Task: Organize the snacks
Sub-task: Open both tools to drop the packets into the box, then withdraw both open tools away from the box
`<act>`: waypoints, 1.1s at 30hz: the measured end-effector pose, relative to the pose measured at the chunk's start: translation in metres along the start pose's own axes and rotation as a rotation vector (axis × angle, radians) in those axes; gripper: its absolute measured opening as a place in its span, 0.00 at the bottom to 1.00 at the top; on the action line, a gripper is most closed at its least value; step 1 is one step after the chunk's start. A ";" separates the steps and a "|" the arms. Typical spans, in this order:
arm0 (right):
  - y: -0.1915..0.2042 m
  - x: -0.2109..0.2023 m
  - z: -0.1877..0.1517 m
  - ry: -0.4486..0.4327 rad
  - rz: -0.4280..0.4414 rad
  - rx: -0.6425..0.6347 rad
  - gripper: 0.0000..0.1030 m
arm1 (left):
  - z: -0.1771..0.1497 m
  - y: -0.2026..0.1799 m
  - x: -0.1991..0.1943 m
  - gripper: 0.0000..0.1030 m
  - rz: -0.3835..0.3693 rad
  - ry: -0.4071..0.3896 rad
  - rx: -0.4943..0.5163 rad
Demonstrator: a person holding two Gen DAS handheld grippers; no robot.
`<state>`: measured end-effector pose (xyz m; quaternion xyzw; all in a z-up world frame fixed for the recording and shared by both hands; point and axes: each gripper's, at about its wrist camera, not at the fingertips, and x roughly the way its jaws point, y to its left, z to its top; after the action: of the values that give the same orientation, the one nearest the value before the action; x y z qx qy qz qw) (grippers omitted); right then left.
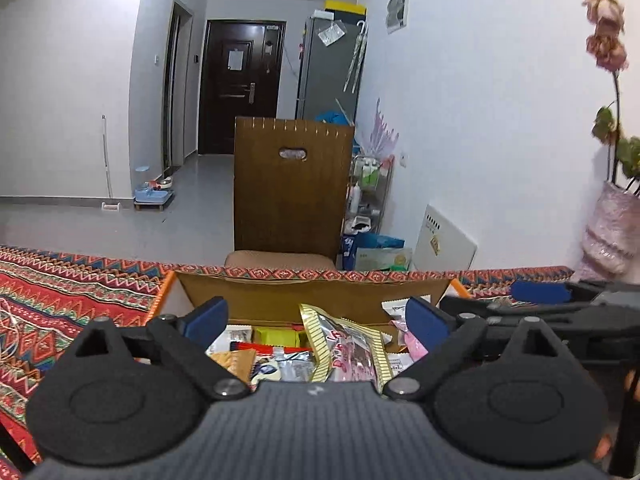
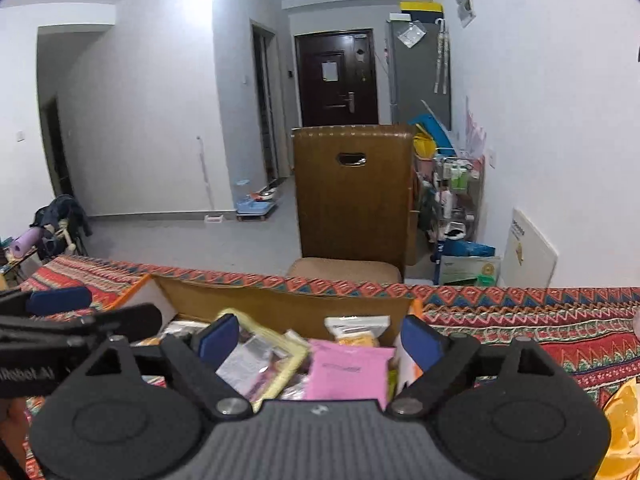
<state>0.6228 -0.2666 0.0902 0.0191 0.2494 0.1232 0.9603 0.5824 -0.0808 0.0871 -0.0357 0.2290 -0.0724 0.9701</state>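
Above an open cardboard box [image 1: 280,300] on the patterned tablecloth [image 1: 60,304], the left gripper [image 1: 318,322] hangs with its two blue pads spread wide, and nothing is pressed between them. In the left wrist view one blue pad [image 1: 208,320] stands at 9 o'clock of the box opening and the other at 3 o'clock, both clear of the packets below. Directly under this gripper, at 6 o'clock, lies a cream-and-yellow striped snack bag [image 1: 348,350] with a pink print, tilted on top of the other snacks [image 1: 264,354]: a yellow packet, an orange-brown one and some silver ones. The right gripper [image 2: 320,338] is also open, its pads wide apart, with no packet touching them. Under it, in the right wrist view, a pink packet [image 2: 348,372] lies flat at 6 o'clock, a yellow-edged clear bag [image 2: 264,354] is just beside it at 8 o'clock, and a white-topped bag with yellow pieces [image 2: 358,330] leans on the far wall of the box at 12 o'clock. Each gripper shows in the other's view: the right one at 3 o'clock in the left wrist view, the left one at 9 o'clock in the right wrist view, so the two hang near each other over the same box. Beyond the table edge, at 12 o'clock, a wooden chair [image 1: 292,188] stands with its back toward the table. Farther away I see a dark door [image 1: 240,84] and a grey fridge [image 1: 332,68]. A wire rack [image 1: 370,188] with bottles stands by the wall at 1 o'clock. At 3 o'clock in the left wrist view, a plant with faded pink flowers [image 1: 606,36] stands on the table.
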 end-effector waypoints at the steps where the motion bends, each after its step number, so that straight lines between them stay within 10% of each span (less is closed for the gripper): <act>1: 0.005 -0.004 -0.001 0.012 -0.003 -0.008 0.85 | 0.000 0.002 -0.006 0.95 -0.004 0.000 -0.003; 33: 0.119 -0.321 -0.126 -0.273 -0.046 -0.111 0.97 | -0.093 0.014 -0.338 1.00 0.014 -0.202 0.020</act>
<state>0.2638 -0.2332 0.1440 -0.0231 0.1098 0.1109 0.9875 0.2433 -0.0171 0.1511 -0.0315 0.1295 -0.0637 0.9890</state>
